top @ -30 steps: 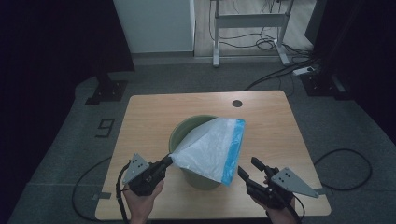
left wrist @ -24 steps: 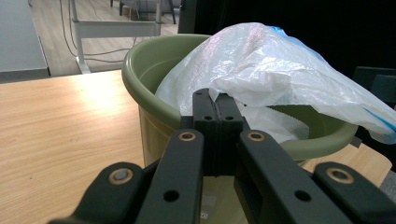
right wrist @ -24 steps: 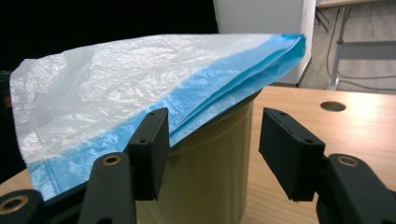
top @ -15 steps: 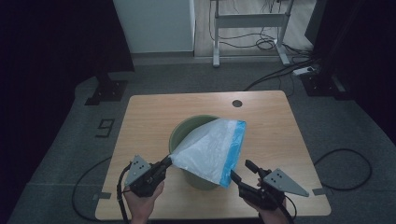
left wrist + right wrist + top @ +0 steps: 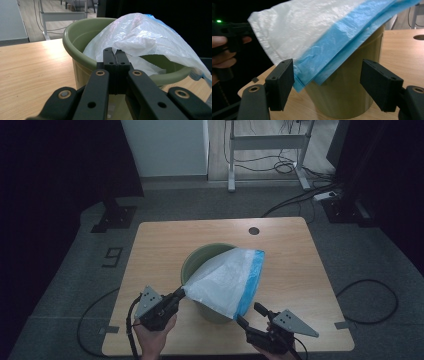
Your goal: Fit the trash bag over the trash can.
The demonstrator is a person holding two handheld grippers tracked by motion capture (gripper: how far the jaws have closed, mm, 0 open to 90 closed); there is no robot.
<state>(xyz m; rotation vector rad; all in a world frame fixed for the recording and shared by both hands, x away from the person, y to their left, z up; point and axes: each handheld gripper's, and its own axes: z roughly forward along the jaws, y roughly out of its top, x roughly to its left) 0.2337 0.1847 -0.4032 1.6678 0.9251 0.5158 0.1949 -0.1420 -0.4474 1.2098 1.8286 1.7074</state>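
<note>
White plastic bag (image 5: 227,282) with a blue edge draped over a green bucket (image 5: 200,257) on the tabletop (image 5: 300,255).
Left claw (image 5: 181,291) is pressed together, pinching the bag's corner beside the bucket rim; right claw (image 5: 248,314) has just been opening, its jaws spread around the bag's blue edge without touching it.

Left gripper (image 5: 181,291) sits at bottom left of high view, held in left hand (image 5: 152,337), pointing up & right; jaws fully closed, pads pressed tight together on a pinch of thin plastic in left gripper view. Right gripper (image 5: 248,314) at bottom right, pointing up & left; jaws wide apart, have just been opening, pads (image 5: 280,83) gripping nothing.
</note>
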